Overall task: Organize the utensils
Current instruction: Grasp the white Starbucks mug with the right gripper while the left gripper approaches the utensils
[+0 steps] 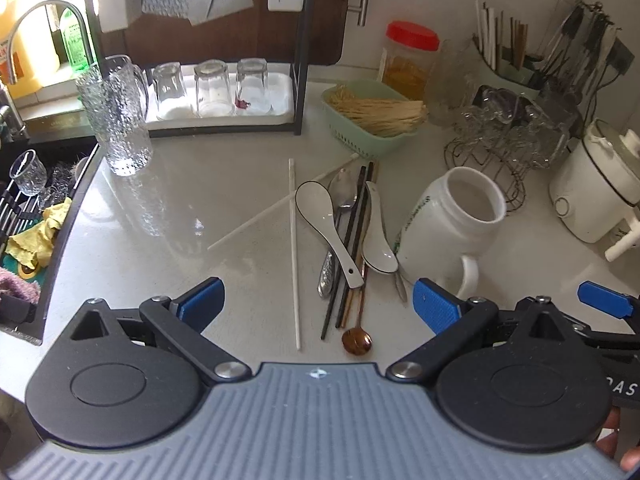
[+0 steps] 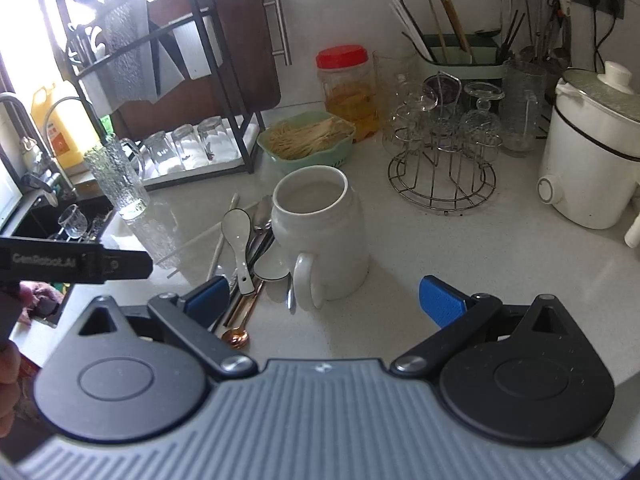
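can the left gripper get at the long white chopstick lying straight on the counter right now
Probably yes. The left gripper is open, and the long white chopstick lies flat on the pale counter between its fingers' line, at the left edge of the utensil pile, with nothing lying over its near end.

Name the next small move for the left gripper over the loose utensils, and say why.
Probably lower the open left gripper onto the white plastic chopstick lying straight ahead between its fingers. It sits apart from the piled white ceramic spoons and dark chopsticks, so it looks like the easiest pick. The empty white ceramic mug beside the pile seems the likely destination.
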A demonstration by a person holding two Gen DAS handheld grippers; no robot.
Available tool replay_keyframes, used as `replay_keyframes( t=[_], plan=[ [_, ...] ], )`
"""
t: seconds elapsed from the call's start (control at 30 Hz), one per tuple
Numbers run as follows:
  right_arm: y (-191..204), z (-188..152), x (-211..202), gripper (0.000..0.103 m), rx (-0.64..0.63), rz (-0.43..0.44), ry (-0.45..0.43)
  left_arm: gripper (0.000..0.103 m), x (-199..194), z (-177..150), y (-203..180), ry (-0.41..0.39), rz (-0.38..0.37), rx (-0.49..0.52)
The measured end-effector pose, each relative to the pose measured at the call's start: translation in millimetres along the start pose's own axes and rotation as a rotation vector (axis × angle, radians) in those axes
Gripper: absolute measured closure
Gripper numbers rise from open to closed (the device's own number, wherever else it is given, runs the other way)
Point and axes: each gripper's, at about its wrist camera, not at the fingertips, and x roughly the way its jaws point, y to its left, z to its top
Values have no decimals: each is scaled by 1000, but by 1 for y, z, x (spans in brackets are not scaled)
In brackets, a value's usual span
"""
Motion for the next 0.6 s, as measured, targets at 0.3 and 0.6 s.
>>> replay_keyframes(
  t=[0.3, 0.6],
  plan=[
    [5, 16, 41, 0, -62, 1, 38, 1, 57, 24, 7, 61, -1, -17],
    [7, 29, 83, 0, -75, -15, 92, 1, 115, 43, 8, 154, -12, -4]
  ],
)
